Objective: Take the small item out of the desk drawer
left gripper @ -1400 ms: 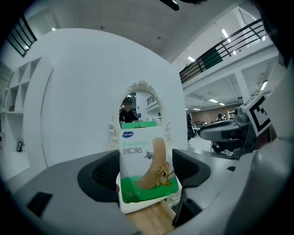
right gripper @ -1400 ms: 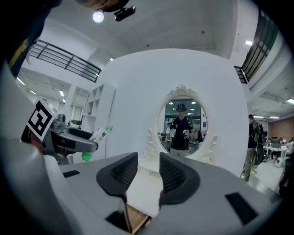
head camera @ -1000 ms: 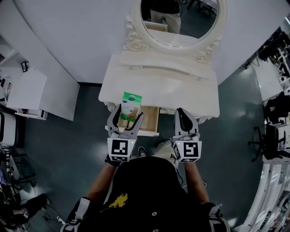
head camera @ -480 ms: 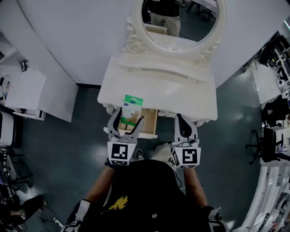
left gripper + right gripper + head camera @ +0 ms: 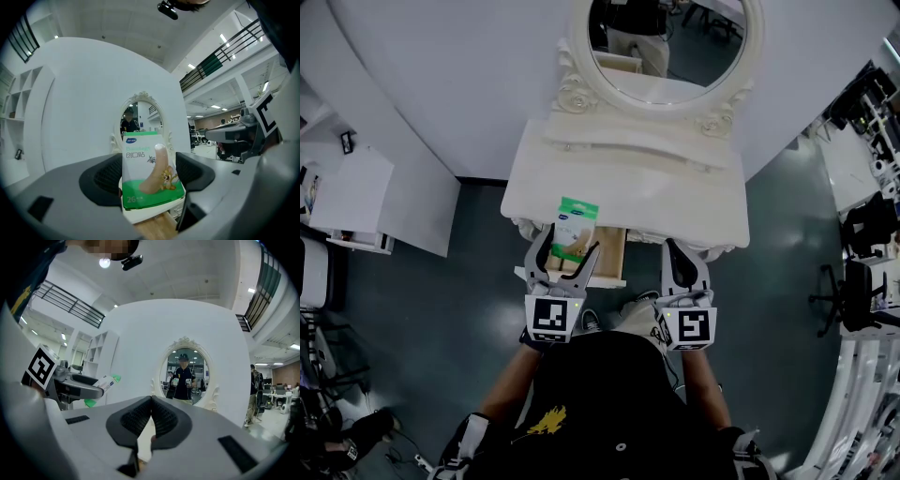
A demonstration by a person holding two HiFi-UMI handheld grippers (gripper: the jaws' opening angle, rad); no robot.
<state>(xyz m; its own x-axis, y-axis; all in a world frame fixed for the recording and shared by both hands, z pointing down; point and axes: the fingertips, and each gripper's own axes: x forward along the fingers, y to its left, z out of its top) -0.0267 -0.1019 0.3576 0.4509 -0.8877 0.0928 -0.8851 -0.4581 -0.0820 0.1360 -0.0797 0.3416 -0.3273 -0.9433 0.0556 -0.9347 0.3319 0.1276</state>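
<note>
left gripper point(image 5: 567, 242) fingers clamp the plaster pack point(image 5: 576, 217) (right gripper point(image 5: 674, 244) fingers pressed together).

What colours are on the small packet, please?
Small flat packet: white and green, clearest in left gripper view.

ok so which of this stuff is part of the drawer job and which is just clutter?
Part of the job:
- plaster box, gripped by the left gripper
- open drawer
- desk
- right gripper, shut

Lying about:
- mirror
- white cabinet
- office chairs
</note>
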